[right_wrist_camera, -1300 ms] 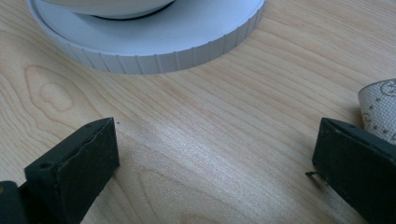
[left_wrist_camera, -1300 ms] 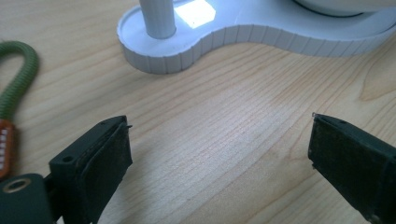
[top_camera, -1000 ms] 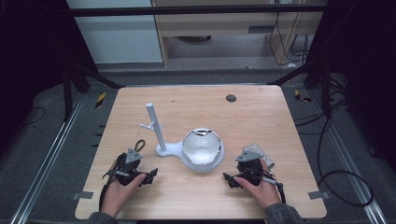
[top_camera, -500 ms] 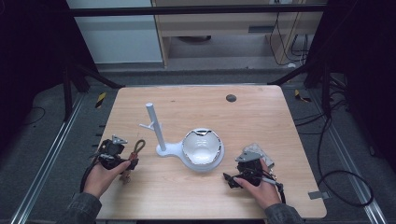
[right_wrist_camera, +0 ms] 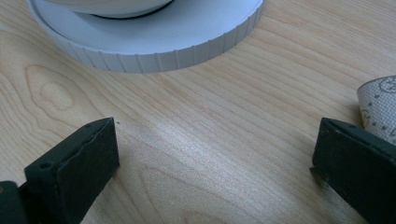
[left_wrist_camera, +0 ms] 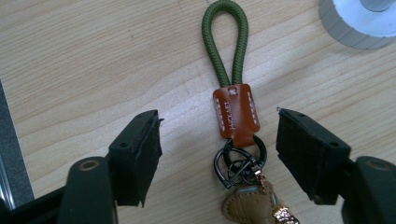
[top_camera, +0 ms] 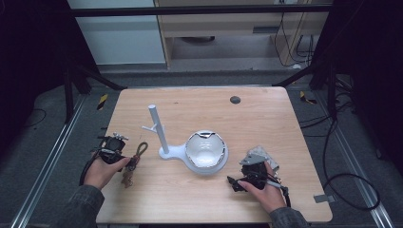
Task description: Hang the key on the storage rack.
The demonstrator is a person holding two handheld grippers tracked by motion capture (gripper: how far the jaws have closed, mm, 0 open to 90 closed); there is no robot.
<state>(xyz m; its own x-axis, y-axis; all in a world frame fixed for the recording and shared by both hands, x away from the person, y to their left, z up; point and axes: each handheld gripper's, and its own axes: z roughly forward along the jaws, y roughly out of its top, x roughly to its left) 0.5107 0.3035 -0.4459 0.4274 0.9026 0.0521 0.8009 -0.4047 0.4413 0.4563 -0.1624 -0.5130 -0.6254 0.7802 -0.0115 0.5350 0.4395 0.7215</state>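
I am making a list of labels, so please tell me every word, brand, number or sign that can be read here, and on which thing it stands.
Brown leather tab of the keychain, between the open left gripper jaws: embossed lettering and a small logo, too blurred to read.
Patterned cloth beside the right gripper: printed marks, not legible.
No other text visible.

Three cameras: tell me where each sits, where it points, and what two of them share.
High view: above the person's side, looking forward and down on the table; both hands enter from below.
Left gripper view: on the left gripper, looking along its open jaws at the keychain.
Right gripper view: on the right gripper, facing the white stand.
Shared: keychain also shows in the high view.
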